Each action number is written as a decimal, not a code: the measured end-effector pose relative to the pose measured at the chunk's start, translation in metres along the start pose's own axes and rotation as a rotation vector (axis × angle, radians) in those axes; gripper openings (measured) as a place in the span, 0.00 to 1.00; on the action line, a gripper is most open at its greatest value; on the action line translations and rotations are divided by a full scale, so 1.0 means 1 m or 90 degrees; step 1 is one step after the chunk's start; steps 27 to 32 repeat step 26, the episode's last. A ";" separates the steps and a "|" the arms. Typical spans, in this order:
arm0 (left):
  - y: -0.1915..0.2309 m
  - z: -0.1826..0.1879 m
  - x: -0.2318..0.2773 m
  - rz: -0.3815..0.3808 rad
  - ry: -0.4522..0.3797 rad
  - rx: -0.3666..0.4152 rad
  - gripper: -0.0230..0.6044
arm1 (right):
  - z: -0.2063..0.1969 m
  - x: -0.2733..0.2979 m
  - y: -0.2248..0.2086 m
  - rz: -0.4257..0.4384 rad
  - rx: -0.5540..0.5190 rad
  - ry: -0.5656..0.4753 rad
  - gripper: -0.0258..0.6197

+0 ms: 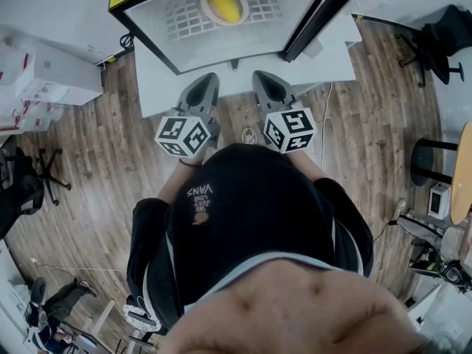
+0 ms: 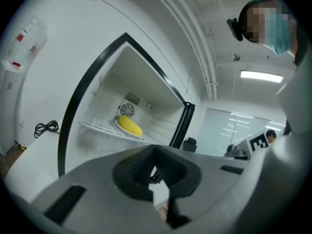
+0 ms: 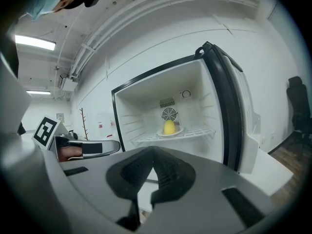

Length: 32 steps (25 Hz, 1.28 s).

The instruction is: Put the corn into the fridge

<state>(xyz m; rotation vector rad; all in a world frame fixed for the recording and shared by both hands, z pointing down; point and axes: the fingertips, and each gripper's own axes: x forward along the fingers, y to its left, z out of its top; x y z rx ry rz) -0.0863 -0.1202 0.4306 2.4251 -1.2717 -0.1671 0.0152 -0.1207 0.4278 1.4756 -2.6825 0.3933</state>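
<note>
Corn, a yellow cob, is lying on a round white plate on the white wire shelf inside the open white fridge, straight ahead of both tools and well apart from their tips. The left tool and right tool are hovering side by side short of the black-edged opening, each with jaws pressed together on nothing. The black-rimmed door is standing wide beyond the right tool's right side, and open air is lying between the tips and the shelf's front edge.

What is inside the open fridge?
The fridge holds one yellow corn on a plate, which stands on the wire shelf. A round fan sits behind it. The space below the shelf is mostly covered.
</note>
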 end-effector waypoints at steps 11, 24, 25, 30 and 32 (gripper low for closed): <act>-0.007 -0.003 -0.007 -0.004 0.005 0.006 0.06 | 0.000 -0.009 0.002 -0.006 -0.011 0.000 0.06; -0.011 -0.004 -0.012 -0.005 0.004 0.011 0.07 | 0.000 -0.014 0.006 -0.006 -0.027 -0.002 0.06; -0.011 -0.004 -0.012 -0.004 0.004 0.011 0.06 | 0.000 -0.014 0.006 -0.005 -0.027 -0.001 0.06; -0.011 -0.005 -0.012 -0.003 0.003 0.011 0.06 | -0.001 -0.014 0.006 -0.005 -0.027 -0.001 0.06; -0.011 -0.005 -0.012 -0.003 0.003 0.011 0.06 | -0.001 -0.014 0.006 -0.005 -0.027 -0.001 0.06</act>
